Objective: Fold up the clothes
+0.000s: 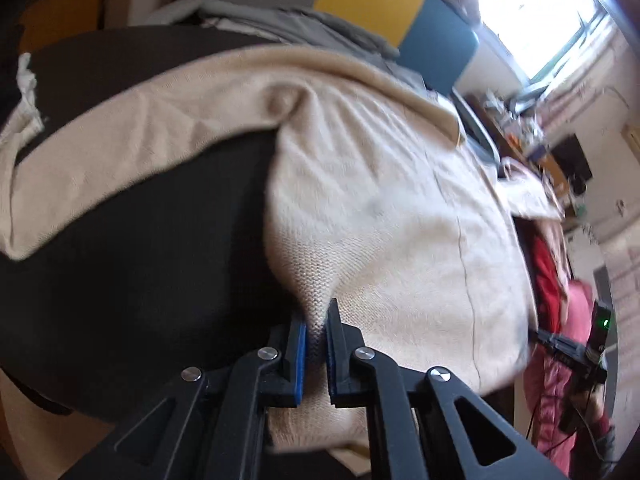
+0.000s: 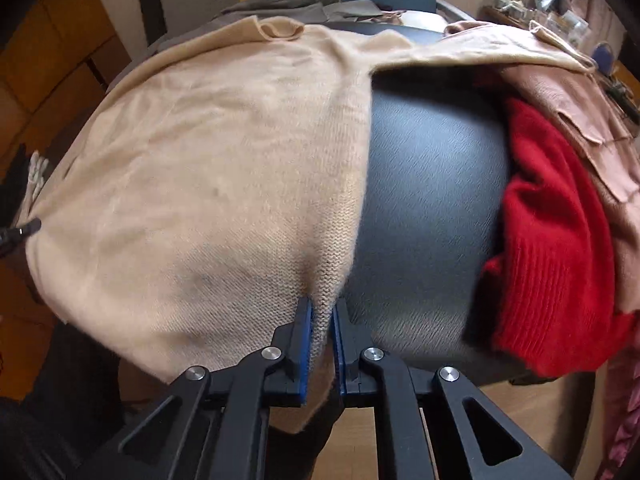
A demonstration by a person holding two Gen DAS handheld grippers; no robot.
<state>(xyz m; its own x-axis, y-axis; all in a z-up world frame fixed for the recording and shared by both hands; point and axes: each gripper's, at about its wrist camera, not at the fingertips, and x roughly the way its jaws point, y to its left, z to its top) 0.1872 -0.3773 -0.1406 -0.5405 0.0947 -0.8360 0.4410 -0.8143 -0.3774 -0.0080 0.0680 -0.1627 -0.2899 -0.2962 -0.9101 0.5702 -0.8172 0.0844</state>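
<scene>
Left wrist view: the left gripper [image 1: 317,334] is seen closed down on a pinch of the cream knitted sweater [image 1: 380,208], the knit bunched between the blue pads [image 1: 299,344] at the sweater's near hem edge. The sweater is spread over a dark, rounded leather-like desk surface [image 1: 140,248], with one sleeve [image 1: 100,152] laid out leftward across it. A pile of grey folded fabric [image 1: 280,26] is seen at the far edge of the desk. At the right edge a red garment [image 1: 546,276] and a person's pink sleeve are visible, along with the right gripper [image 1: 560,346], small and blurred. Right wrist view: the right gripper [image 2: 322,322] is likewise shut down tight on the cream knitted sweater [image 2: 200,184], gripped at its near corner, where the side edge meets the hem. The sweater body is laid flat to the left, the collar [image 2: 280,30] at the far side, one sleeve stretched rightward along the far edge. Bare dark desk [image 2: 432,200] is exposed just right of the gripper. A red fuzzy knit sweater [image 2: 552,248] is heaped at the right, under a dusty-pink garment [image 2: 580,108]. At the left edge a black fingertip of the left gripper [image 2: 24,230] is seen at the sweater's hem.
</scene>
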